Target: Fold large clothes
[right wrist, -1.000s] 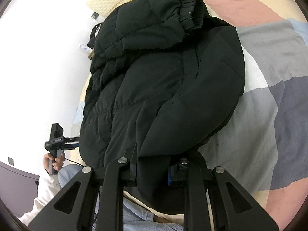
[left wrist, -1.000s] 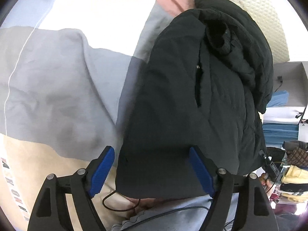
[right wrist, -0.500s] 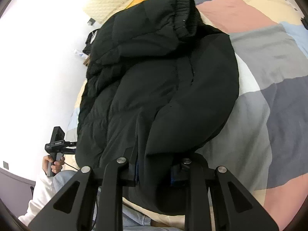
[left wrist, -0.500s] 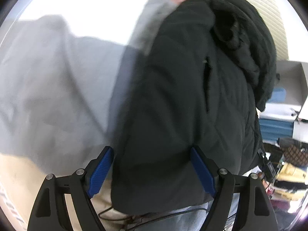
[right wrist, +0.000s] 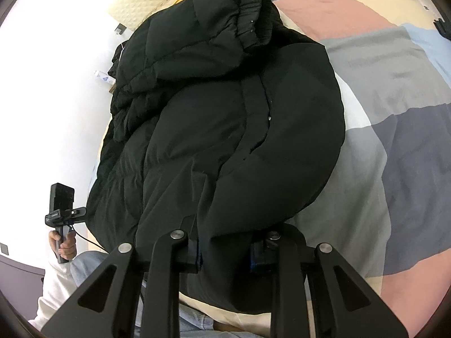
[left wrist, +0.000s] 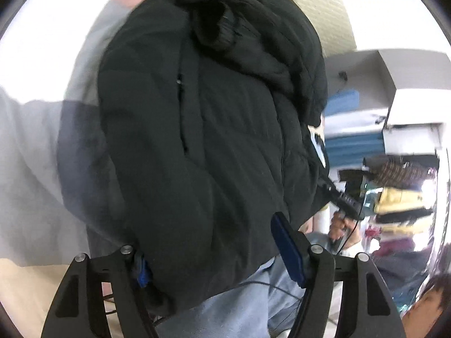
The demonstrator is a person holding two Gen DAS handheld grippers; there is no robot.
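Note:
A large black puffer jacket [left wrist: 214,129] lies on a patchwork bedspread, one sleeve with an elastic cuff [right wrist: 253,17] folded over its top. My left gripper [left wrist: 217,256] is open, its jaws wide on either side of the jacket's near hem, which bulges between them. My right gripper [right wrist: 225,253] is shut on the jacket's [right wrist: 225,129] near hem, with fabric bunched between and over the jaws. The left gripper also shows in the right wrist view [right wrist: 63,214], held in a hand at the jacket's left edge.
The bedspread [right wrist: 394,129] has grey, pink, beige and white blocks and spreads to the right. A cream quilted pillow [left wrist: 318,2] lies beyond the jacket. Shelves with stacked folded clothes [left wrist: 394,197] stand at the bedside. The person's jeans-clad legs [left wrist: 253,304] are under the grippers.
My left gripper has moved forward and right onto the jacket's hem, which now sits between its jaws; the jaws have narrowed somewhat. My right gripper has kept its hold.

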